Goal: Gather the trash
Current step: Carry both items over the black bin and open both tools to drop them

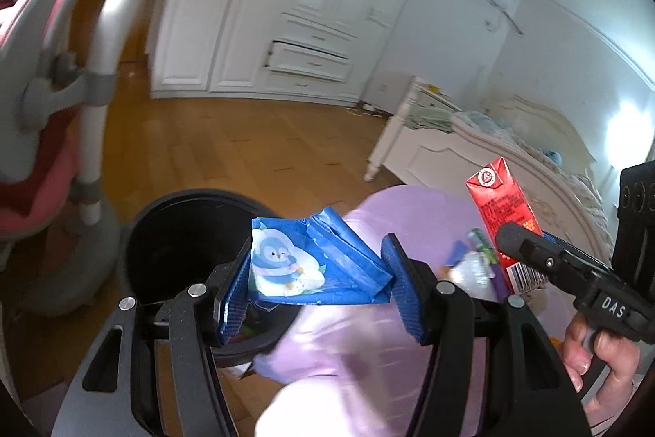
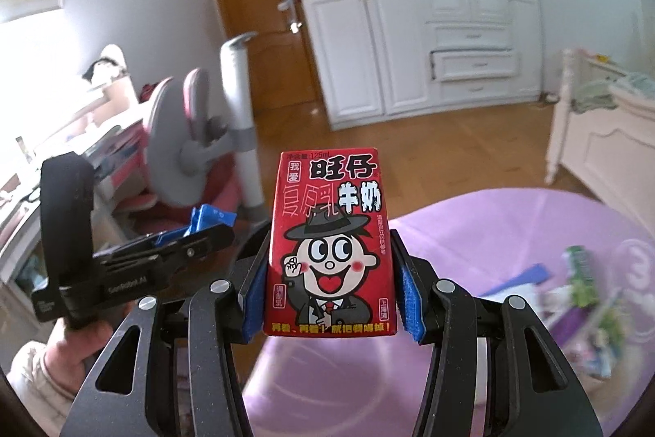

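Blue wrapper (image 1: 315,265) with the penguin print is pinched in your left gripper (image 1: 317,285), both blue pads (image 1: 403,289) pressing on its crumpled ends. It hangs just past the rim of the black bin (image 1: 180,232), which sits at about 9 o'clock from the wrapper in the left wrist view (the inside of the bin is too dark to read).

Your right gripper (image 2: 327,293) is clamped on the red milk carton (image 2: 329,244), upright, cartoon face toward the camera, pads on both narrow sides. In the left view that carton (image 1: 505,224) shows at 3 o'clock, with your hand (image 1: 597,359) on the handle below it.

Under both grippers lies a purple mat (image 2: 470,232). More trash (image 2: 581,297) sits on it at roughly 4 o'clock from the carton, blurry, so you can't tell the pieces apart. Wood floor (image 1: 254,142) and a white wardrobe (image 1: 286,7) fill the 12 o'clock side.
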### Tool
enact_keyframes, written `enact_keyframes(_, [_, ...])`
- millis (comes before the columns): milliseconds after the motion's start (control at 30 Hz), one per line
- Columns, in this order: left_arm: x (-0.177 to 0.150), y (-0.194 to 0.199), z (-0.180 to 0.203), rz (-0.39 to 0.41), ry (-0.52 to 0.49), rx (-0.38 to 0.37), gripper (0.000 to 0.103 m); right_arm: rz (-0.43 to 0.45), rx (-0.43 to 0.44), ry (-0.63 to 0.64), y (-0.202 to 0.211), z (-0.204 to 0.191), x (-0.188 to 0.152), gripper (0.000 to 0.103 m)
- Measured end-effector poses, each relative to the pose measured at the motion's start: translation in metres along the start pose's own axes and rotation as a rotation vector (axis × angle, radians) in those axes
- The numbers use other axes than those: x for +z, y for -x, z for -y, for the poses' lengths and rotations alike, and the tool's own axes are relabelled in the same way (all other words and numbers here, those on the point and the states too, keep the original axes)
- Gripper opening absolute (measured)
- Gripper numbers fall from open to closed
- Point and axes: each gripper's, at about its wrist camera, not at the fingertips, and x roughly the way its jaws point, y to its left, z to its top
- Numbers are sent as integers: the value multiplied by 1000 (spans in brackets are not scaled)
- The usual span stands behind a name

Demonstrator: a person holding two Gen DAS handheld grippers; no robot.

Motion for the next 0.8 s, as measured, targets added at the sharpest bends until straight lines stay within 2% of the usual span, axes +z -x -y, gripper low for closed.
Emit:
enact_keyframes(367, [-10, -1, -74, -8, 107, 51, 60, -126, 65, 11, -92, -31, 6, 52])
enact_keyframes(800, [-17, -29, -102, -47, 145, 44, 60, -210, 84, -20, -160, -37, 12, 52])
